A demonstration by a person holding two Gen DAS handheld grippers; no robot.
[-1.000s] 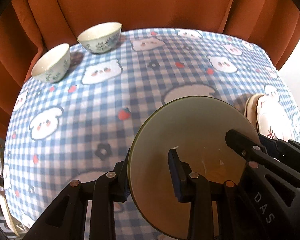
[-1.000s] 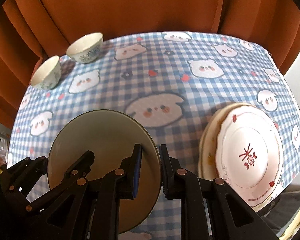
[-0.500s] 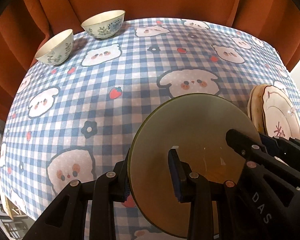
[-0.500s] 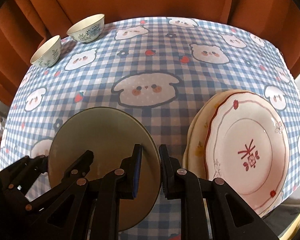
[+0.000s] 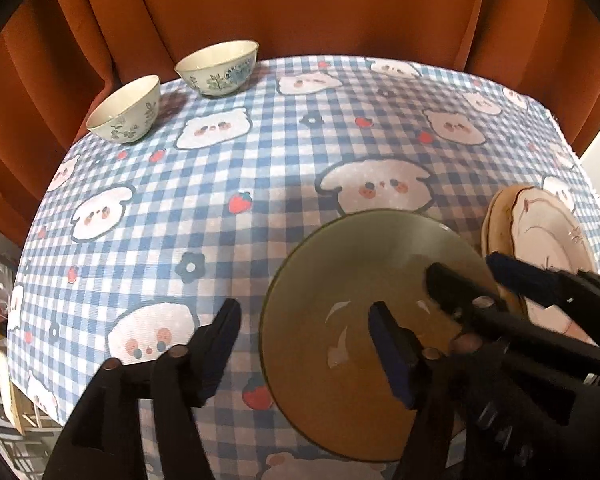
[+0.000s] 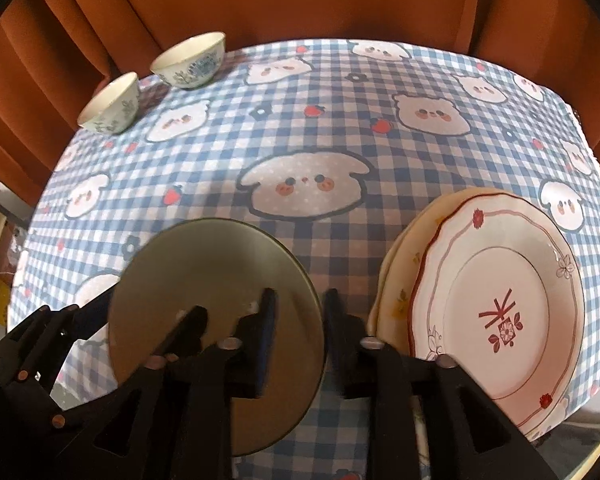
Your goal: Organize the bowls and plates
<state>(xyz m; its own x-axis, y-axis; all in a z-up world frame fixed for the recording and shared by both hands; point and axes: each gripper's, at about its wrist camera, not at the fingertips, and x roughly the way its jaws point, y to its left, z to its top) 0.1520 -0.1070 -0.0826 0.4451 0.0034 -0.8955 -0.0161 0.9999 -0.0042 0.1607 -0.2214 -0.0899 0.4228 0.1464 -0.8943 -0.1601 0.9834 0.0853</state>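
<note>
Soft indoor light, mild shadows under dishes, strong fisheye bending, dark corner vignette, slight motion blur

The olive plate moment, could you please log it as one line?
olive plate: on tablecloth | left hand-held gripper: opening, rim between jaws | right hand-held gripper: opening, rim between jaws

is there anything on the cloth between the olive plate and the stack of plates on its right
Nothing visible. Only bare checked tablecloth lies between the olive plate and the plate stack; the two bowls sit far off at the back left.
</note>
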